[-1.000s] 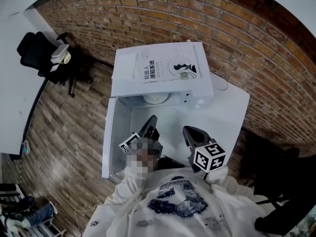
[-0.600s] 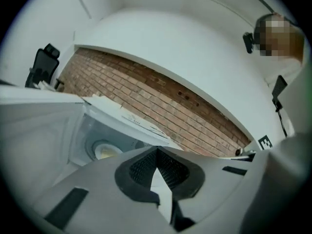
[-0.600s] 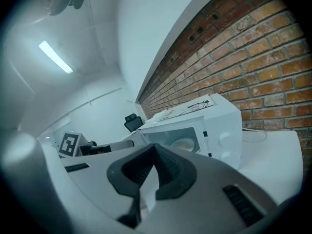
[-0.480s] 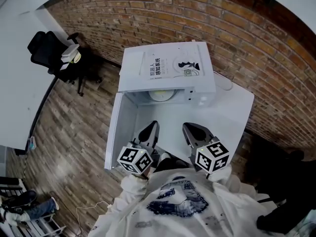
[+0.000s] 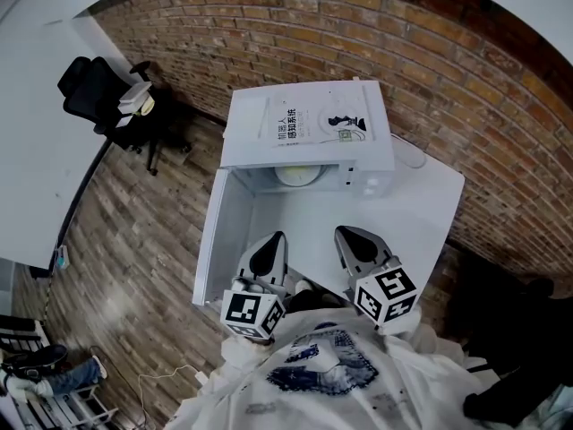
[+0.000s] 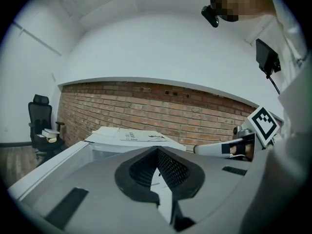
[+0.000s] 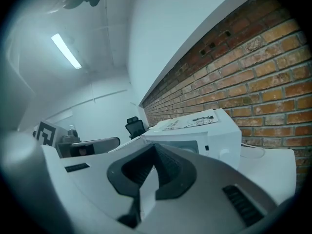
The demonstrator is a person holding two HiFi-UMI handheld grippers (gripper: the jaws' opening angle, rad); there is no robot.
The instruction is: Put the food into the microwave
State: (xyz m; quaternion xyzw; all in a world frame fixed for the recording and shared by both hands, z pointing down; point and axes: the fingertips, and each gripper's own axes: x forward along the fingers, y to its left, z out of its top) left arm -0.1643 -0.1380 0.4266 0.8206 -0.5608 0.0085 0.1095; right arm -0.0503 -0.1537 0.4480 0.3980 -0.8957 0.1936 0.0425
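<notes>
Jaws of left gripper (image 5: 268,256) and right gripper (image 5: 357,245) closed, empty.

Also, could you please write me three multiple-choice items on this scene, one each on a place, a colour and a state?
1. Where is the black office chair?
A) left of the microwave, by the brick wall
B) on top of the microwave
C) inside the microwave

2. What colour is the microwave?
A) black
B) white
C) red

3. How is the microwave door?
A) shut
B) swung open to the left
C) missing

Answers: 1 A, it stands at the head view's left by the bricks; 2 B, its whole casing is white; 3 B, the plate inside is exposed.
</notes>
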